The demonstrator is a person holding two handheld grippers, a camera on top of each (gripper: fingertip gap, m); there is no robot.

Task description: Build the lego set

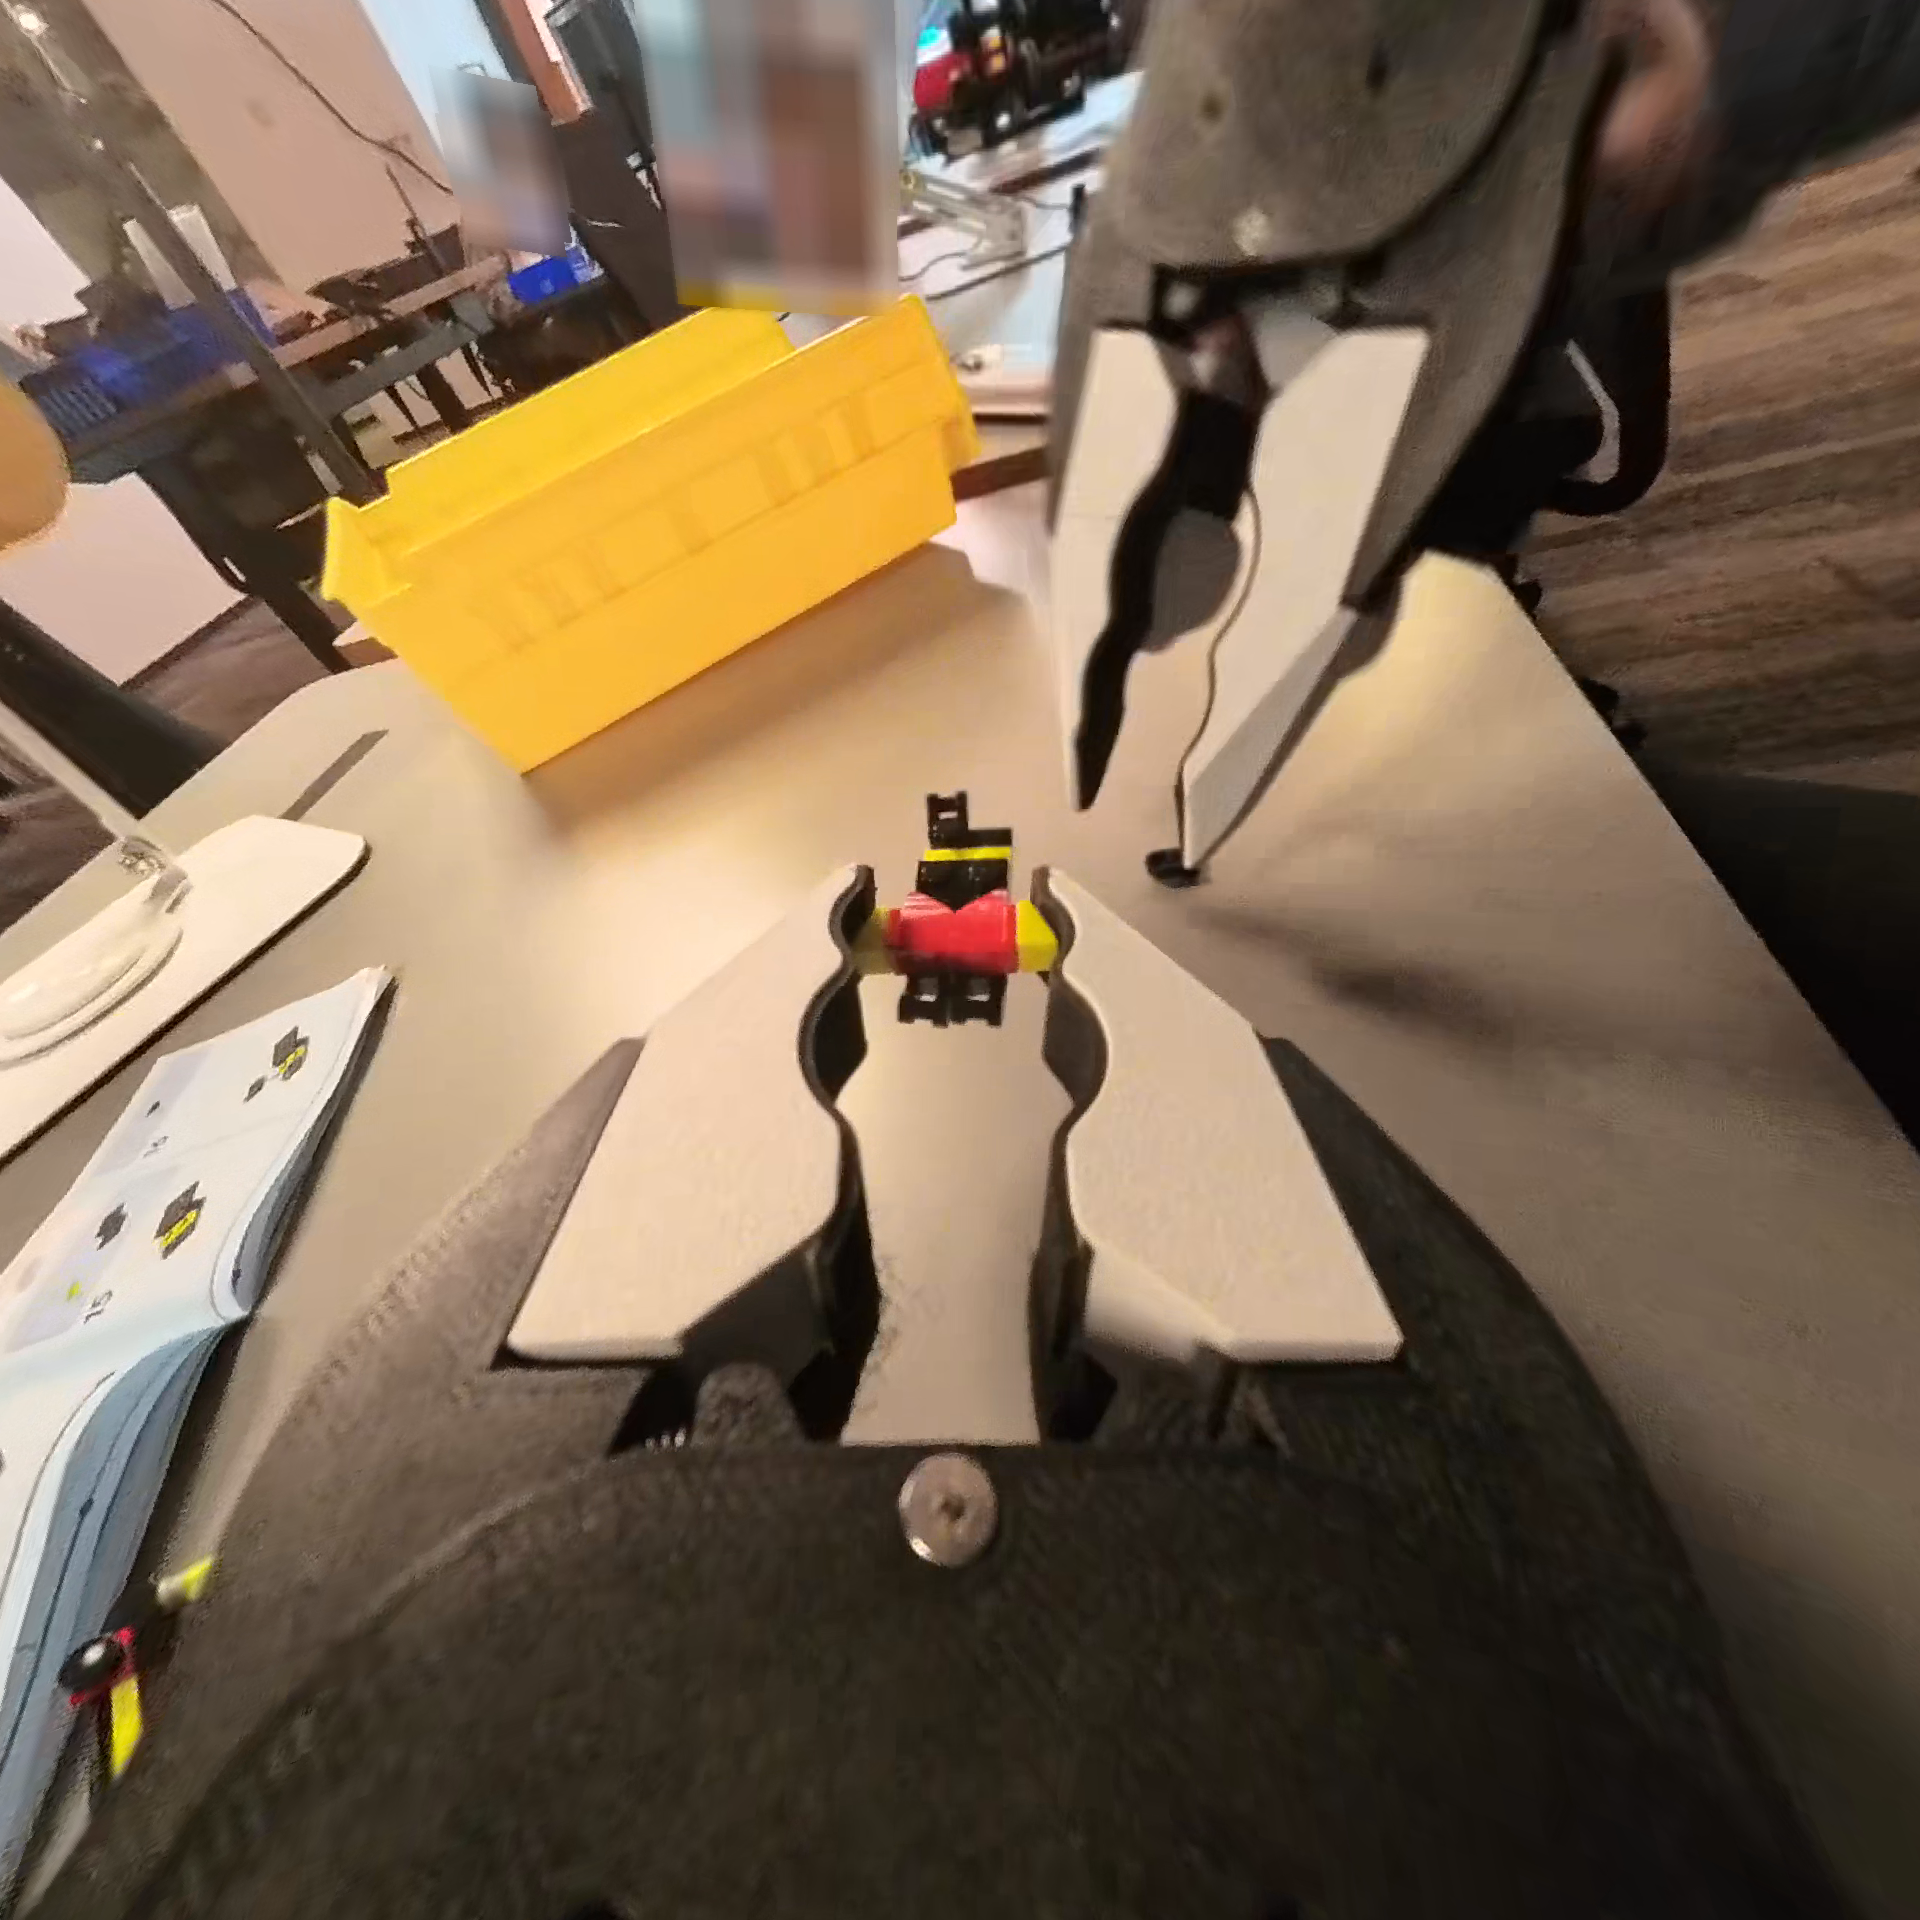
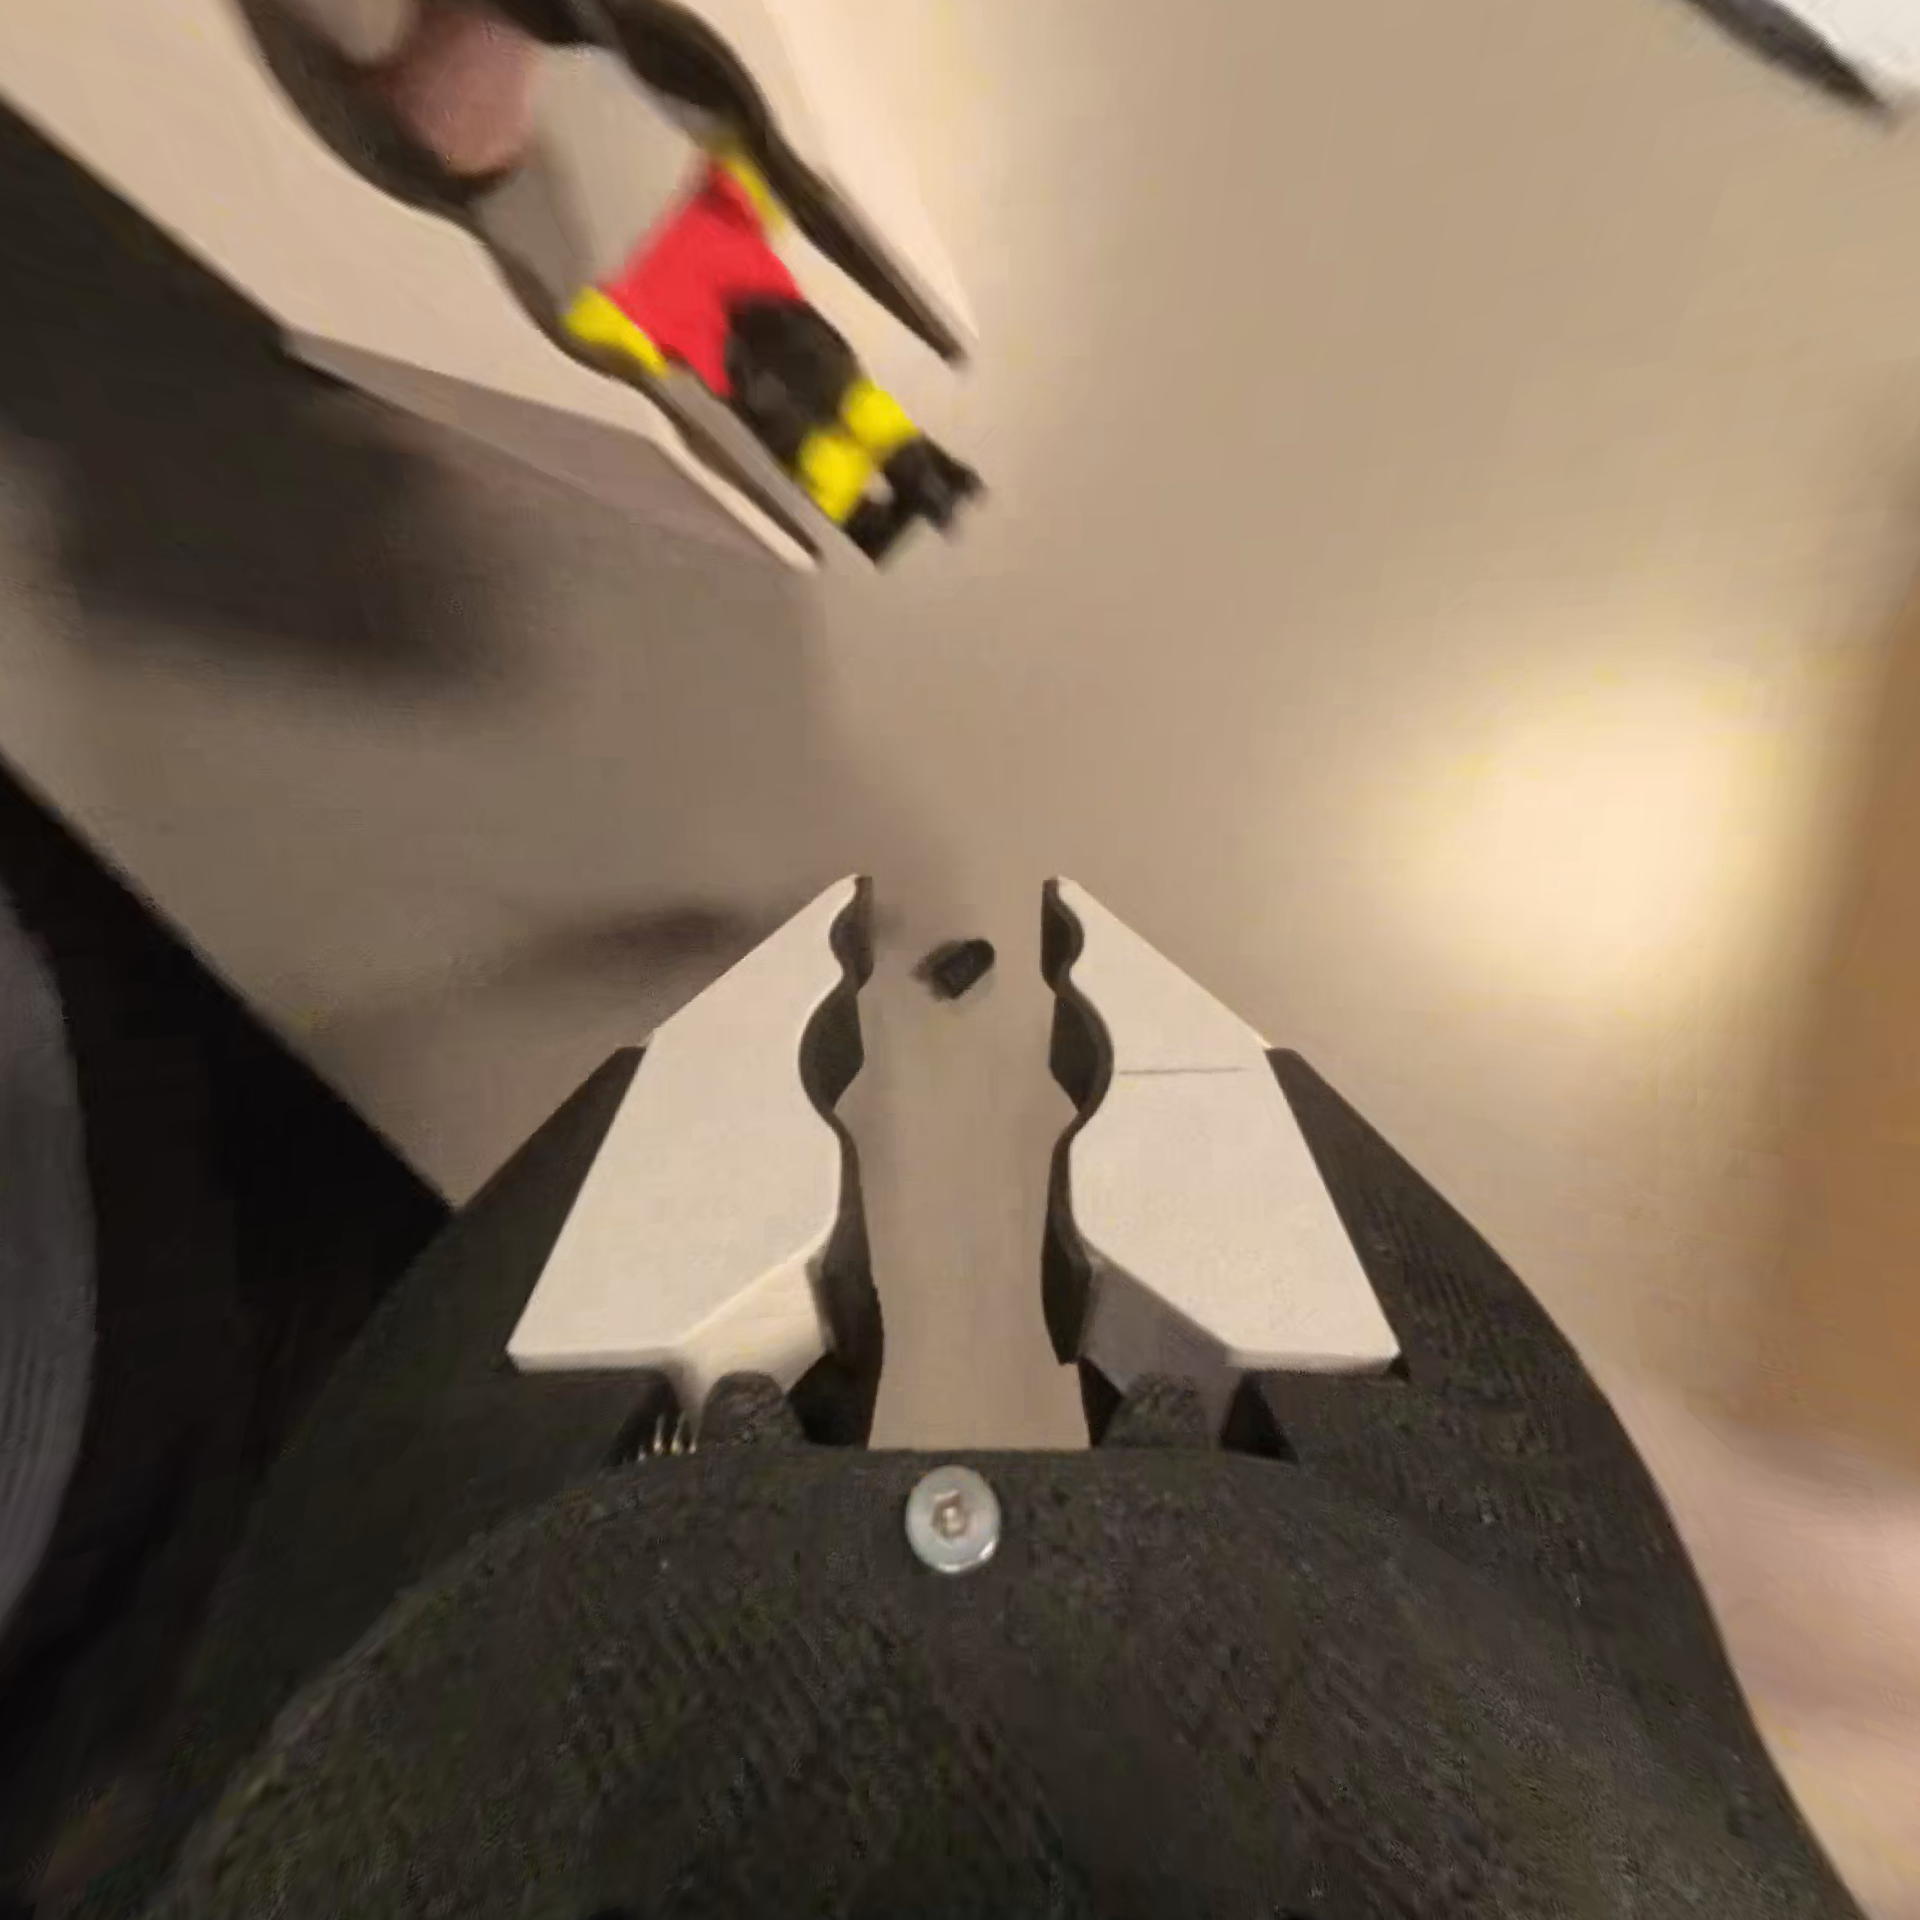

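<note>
My left gripper [image 1: 957,935] is shut on a small red, yellow and black lego assembly [image 1: 961,933] and holds it above the beige table [image 1: 727,831]. The same assembly [image 2: 727,301] shows in the right wrist view, at the upper left, between the left gripper's fingers. My right gripper [image 2: 956,930] is open, pointing down at the table, with a tiny black lego piece [image 2: 954,968] lying between its fingertips. In the left wrist view the right gripper [image 1: 1138,821] hangs at the upper right, with the black piece [image 1: 1172,862] at its tip.
A yellow plastic bin [image 1: 644,540] stands at the back of the table. An open instruction booklet [image 1: 156,1226] lies at the left, with a small red, black and yellow lego part [image 1: 109,1662] beside it. A white lamp base [image 1: 177,904] sits far left. The gap from one gripper's tips to the other's is roughly 7 centimeters.
</note>
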